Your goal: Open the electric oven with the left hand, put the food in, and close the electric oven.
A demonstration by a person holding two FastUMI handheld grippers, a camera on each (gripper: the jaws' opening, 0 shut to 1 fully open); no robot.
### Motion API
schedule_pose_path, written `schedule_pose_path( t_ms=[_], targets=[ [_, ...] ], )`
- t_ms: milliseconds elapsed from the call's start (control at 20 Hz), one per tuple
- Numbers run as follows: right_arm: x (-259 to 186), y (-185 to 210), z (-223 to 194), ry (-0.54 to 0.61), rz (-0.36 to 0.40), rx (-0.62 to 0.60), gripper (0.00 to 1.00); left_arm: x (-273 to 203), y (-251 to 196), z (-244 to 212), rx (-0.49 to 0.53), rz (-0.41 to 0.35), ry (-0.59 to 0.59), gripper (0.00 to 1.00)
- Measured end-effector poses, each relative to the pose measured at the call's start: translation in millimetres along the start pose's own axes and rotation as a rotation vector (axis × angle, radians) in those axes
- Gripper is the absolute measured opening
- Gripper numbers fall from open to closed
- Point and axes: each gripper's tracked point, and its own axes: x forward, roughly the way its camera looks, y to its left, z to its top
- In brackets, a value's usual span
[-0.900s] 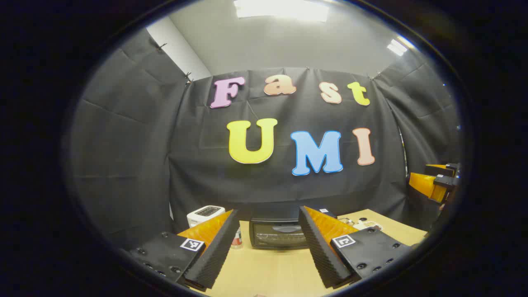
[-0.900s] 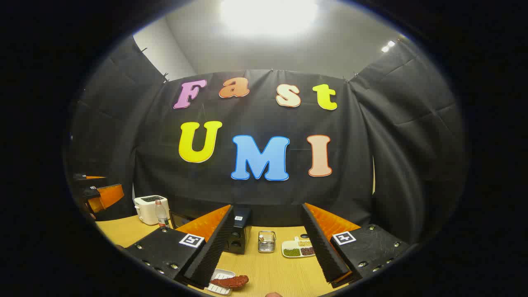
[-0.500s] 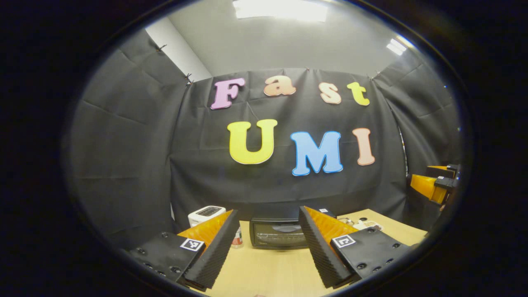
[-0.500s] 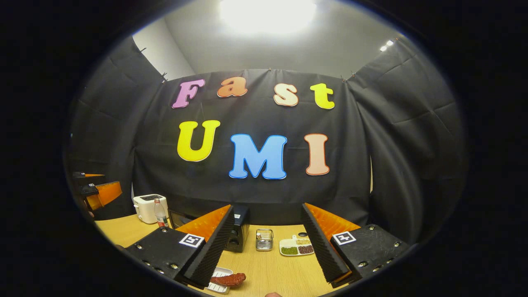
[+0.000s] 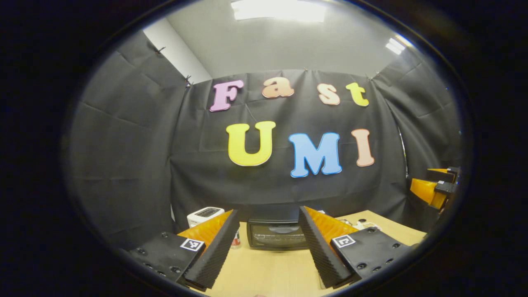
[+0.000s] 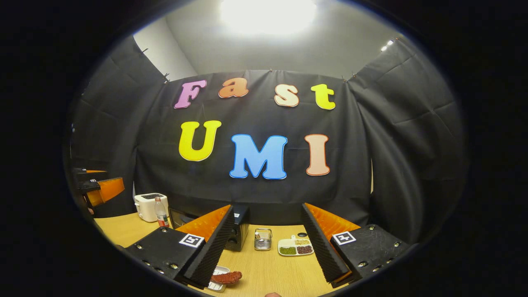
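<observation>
Compared with the frames just before, little has changed: in the left gripper view the oven [image 5: 277, 234] sits slightly higher and a touch nearer between the fingers, and in the right gripper view the red food [image 6: 226, 277] has slid a little lower and to the left.

The left gripper [image 5: 269, 247] is held above the wooden table [image 5: 268, 272], its fingers spread wide apart with nothing between them. The oven stands straight ahead of it at the back of the table, its door closed. To the left of the oven are a small bottle [image 5: 236, 239] and a white toaster [image 5: 203, 214]. The other gripper [image 5: 433, 187] is seen well off to the right of the oven.

The right gripper [image 6: 266, 243] is likewise spread open and holds nothing. Near the front of the table, well in front of the oven [image 6: 237, 233], the piece of food lies on a small white tray [image 6: 215, 280], close beside this gripper's left finger. To the right of the oven stands a small wire basket [image 6: 262, 239]; its contents are too small to make out. Farther right is a white divided dish [image 6: 295, 247] holding green, dark red and yellowish portions in separate sections.
</observation>
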Motion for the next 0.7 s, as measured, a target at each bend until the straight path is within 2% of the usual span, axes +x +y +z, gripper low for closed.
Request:
schedule_pose_path(
  t_ms=[350,700],
  targets=[
    [3.1,-17.4,-13.7,0.008,0.034,0.014,0.98,18.2,-4.9,-3.5,0.017,0.048,-0.008,1.00],
    [11.3,-23.2,-18.1,0.035,0.019,0.040,0.98,73.3,-9.2,-16.4,0.007,0.023,-0.003,1.00]
  ],
)
